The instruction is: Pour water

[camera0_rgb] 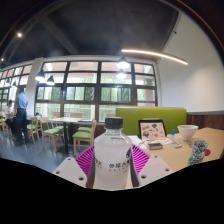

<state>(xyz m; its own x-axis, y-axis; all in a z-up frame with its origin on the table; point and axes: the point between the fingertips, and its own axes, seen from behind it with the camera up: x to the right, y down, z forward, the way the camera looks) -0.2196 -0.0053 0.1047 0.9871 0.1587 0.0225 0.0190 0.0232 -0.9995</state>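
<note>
Tool carries a clear plastic bottle between its two fingers, magenta pads pressed against both sides of the body, so the fingers are closed onto it about as wide as the bottle. Bottle stands upright, long axis vertical, white cap on top, white label with print across the front. Looks lifted rather than resting on the worktop, though its base is hidden.

Target for the pour seems to be to the right and a bit farther off: a white bowl on the light wooden worktop, with a small patterned cup nearer on the right. Which one takes the water, can't tell. Either way the bottle must travel right and tip that way. Cap appears on, so pouring may need it off first; a judgement only.

A framed picture stands behind the bottle to the right. A green sofa back lies beyond. Chairs and tables on the far left, big windows behind, a person at far left.
</note>
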